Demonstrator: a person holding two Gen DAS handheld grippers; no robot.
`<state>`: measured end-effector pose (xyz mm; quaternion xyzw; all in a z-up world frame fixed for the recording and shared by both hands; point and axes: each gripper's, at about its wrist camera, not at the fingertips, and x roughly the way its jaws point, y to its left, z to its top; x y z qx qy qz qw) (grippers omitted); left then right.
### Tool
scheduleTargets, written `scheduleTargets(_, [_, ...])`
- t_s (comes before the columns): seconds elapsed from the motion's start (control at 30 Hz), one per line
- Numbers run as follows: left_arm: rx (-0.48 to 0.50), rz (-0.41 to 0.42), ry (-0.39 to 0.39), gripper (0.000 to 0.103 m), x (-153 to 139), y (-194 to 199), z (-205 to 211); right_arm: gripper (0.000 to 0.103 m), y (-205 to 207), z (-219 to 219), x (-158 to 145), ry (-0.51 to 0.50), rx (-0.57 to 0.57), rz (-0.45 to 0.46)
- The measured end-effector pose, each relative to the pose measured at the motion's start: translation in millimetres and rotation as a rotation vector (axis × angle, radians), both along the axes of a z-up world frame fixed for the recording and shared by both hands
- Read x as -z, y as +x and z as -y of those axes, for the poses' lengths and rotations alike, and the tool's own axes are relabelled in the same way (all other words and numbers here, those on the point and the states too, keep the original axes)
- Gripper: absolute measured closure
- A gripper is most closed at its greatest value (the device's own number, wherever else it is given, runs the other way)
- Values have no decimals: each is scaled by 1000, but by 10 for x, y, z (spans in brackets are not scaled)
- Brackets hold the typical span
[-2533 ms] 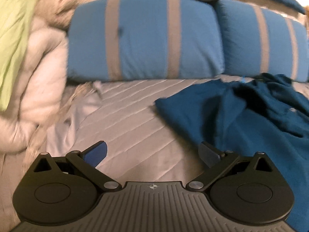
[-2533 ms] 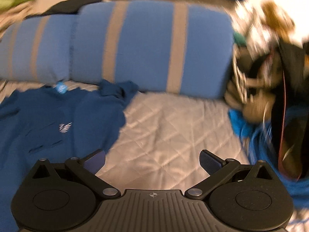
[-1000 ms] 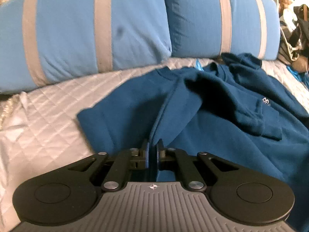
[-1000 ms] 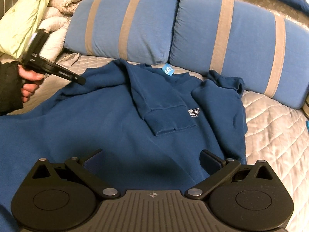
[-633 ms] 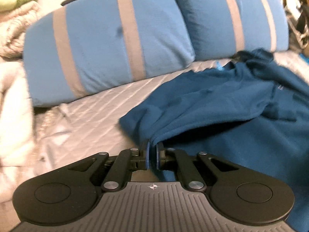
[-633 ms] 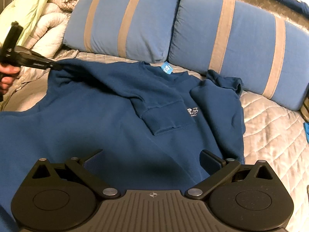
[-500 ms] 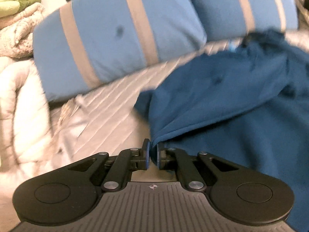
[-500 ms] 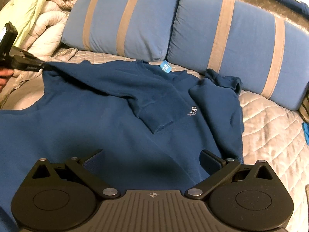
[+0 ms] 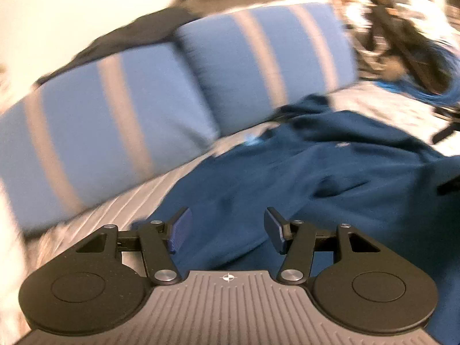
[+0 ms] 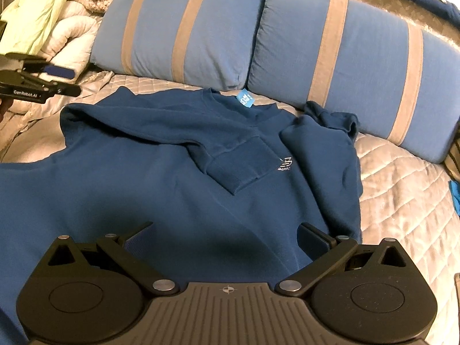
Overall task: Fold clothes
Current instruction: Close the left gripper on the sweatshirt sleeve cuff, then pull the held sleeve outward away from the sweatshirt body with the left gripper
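1 sweatshirt [image 10: 161, 178], 2 pillows [image 10: 178, 31], 2 grippers [image 10: 227, 235]

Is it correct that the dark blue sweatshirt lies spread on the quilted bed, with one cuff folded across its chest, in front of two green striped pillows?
Not quite: the pillows are blue with tan stripes, as the right wrist view shows. The sweatshirt, the bed and the cuff are as you say.

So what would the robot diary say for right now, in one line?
left gripper: just opened, nothing between pads | right gripper: open over sweatshirt | sweatshirt: on bed, one sleeve across chest
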<state>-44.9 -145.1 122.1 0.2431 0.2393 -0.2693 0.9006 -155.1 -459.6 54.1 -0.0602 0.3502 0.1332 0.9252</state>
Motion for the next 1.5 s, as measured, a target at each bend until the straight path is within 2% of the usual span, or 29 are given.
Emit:
scheduleTargets(0.17, [173, 9, 78, 48, 149, 91, 543, 0, 1, 13, 4, 11, 3, 0])
scheduleTargets(0.37, [286, -2, 213, 50, 542, 350, 1050, 0, 3, 60, 12, 41, 7, -4])
scheduleTargets(0.47, [322, -7, 286, 59, 755, 462, 1231, 0, 11, 80, 13, 56, 8, -8])
scheduleTargets(0.53, [338, -7, 345, 69, 881, 519, 1308, 0, 19, 94, 12, 64, 9, -9])
scheduleTargets(0.63, [353, 2, 418, 74, 1039, 559, 1375, 0, 30, 118, 17, 78, 7, -14])
scheduleTargets(0.77, [359, 27, 477, 77, 1163, 543, 1389, 0, 49, 131, 34, 93, 5, -26])
scheduleTargets(0.87, [332, 44, 474, 93, 1161, 522, 1389, 0, 59, 111, 47, 89, -1, -38])
scheduleTargets(0.93, [315, 56, 461, 95, 1117, 506, 1379, 0, 58, 101, 52, 85, -4, -40])
scheduleTargets(1.27, [163, 176, 270, 96, 394, 406, 1172, 0, 53, 106, 58, 81, -11, -44])
scheduleTargets(1.37, [96, 200, 203, 96, 137, 397, 1006, 0, 53, 103, 60, 79, -19, -50])
scheduleTargets(1.5, [4, 250, 151, 96, -155, 349, 674, 0, 56, 103, 62, 77, -22, -54])
